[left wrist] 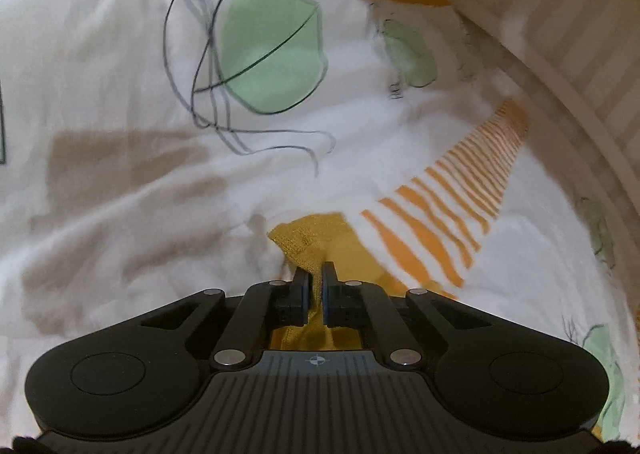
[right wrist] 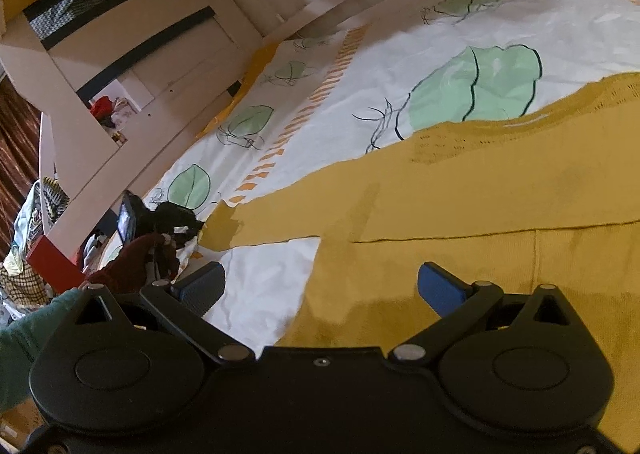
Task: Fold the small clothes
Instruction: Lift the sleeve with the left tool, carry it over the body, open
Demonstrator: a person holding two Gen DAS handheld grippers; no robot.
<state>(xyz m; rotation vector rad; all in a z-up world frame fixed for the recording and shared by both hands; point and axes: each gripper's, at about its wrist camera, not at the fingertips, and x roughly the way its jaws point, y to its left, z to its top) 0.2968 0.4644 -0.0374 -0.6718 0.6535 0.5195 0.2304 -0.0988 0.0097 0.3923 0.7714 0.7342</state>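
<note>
A mustard-yellow knit garment (right wrist: 480,190) lies spread on a white bed sheet, with one sleeve stretched toward the left. My right gripper (right wrist: 322,286) is open and empty, hovering just above the garment's lower edge. In the left wrist view my left gripper (left wrist: 315,274) is shut on a bunched end of the yellow garment (left wrist: 308,238), held just above the sheet. The other gripper also shows in the right wrist view (right wrist: 160,222), at the tip of the sleeve.
The sheet (left wrist: 120,54) is white with green leaf prints and an orange striped band (left wrist: 448,206). A white bed frame (right wrist: 120,94) and wall border it. Piled clothes (right wrist: 28,238) lie beyond the bed edge at left.
</note>
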